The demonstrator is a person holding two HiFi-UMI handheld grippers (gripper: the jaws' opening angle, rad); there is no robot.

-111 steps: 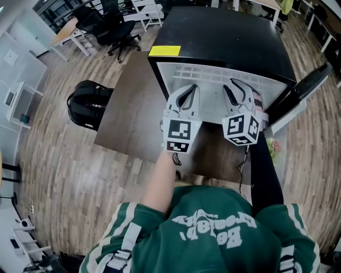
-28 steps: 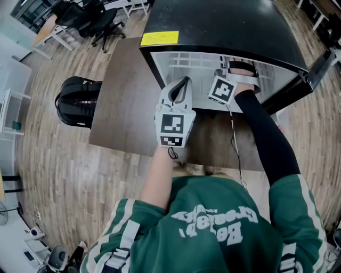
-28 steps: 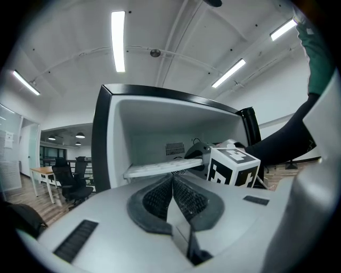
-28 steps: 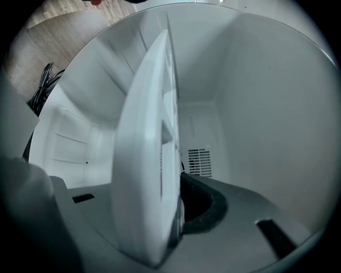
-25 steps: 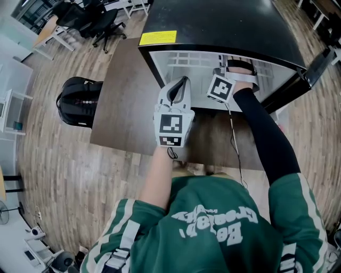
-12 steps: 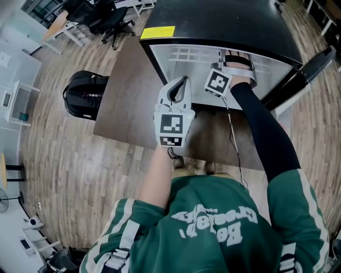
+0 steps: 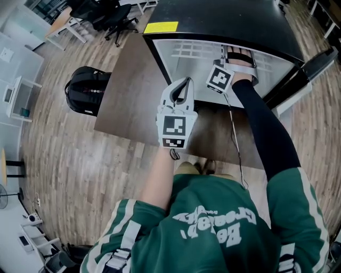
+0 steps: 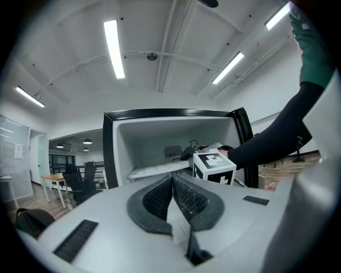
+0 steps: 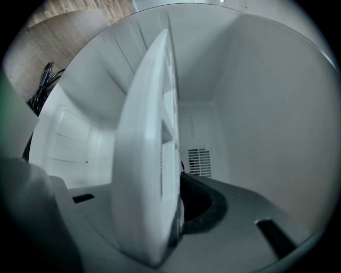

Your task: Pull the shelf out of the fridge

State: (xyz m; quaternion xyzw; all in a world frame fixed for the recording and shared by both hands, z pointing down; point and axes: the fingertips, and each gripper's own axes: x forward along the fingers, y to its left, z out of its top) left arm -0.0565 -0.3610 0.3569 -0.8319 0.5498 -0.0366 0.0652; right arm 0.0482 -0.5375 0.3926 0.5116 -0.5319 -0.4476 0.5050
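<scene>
In the right gripper view the shelf (image 9: 143,160) is a near blur that covers one pad of the right tool (image 9: 178,213). In the head view, the print on the fridge's (image 7: 224,16) yellow label (image 7: 161,26) is too small to read.

The fridge mouth (image 7: 173,66) lies free left of right tongs (image 7: 237,53) clamping the shelf (image 7: 192,51).
</scene>
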